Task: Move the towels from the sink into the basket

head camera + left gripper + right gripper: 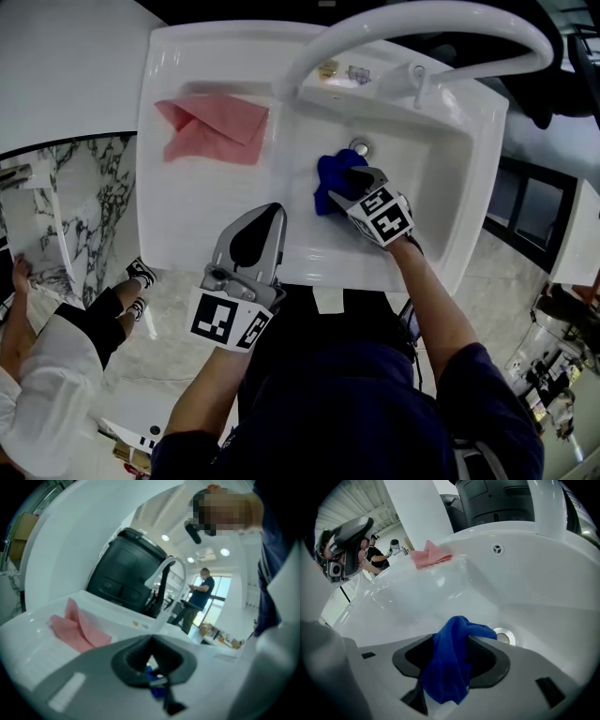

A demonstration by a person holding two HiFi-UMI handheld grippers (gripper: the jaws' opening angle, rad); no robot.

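A blue towel (330, 180) lies bunched in the white sink (187, 234) just in front of the drain (361, 147). My right gripper (349, 185) points down onto it, its jaws standing wide apart with the blue towel (452, 663) filling the gap between them. A pink towel (214, 131) lies flat on the sink's left ledge and shows as well in the left gripper view (77, 630). My left gripper (273, 210) hovers over the sink's front rim, jaws together at the tips, with nothing between them. No basket is clearly in view.
A curved white faucet (422, 23) arches over the back of the sink. A dark bin (126, 573) stands behind the sink. One person stands at the left on the marble floor (56, 347), and another stands far off (201, 590).
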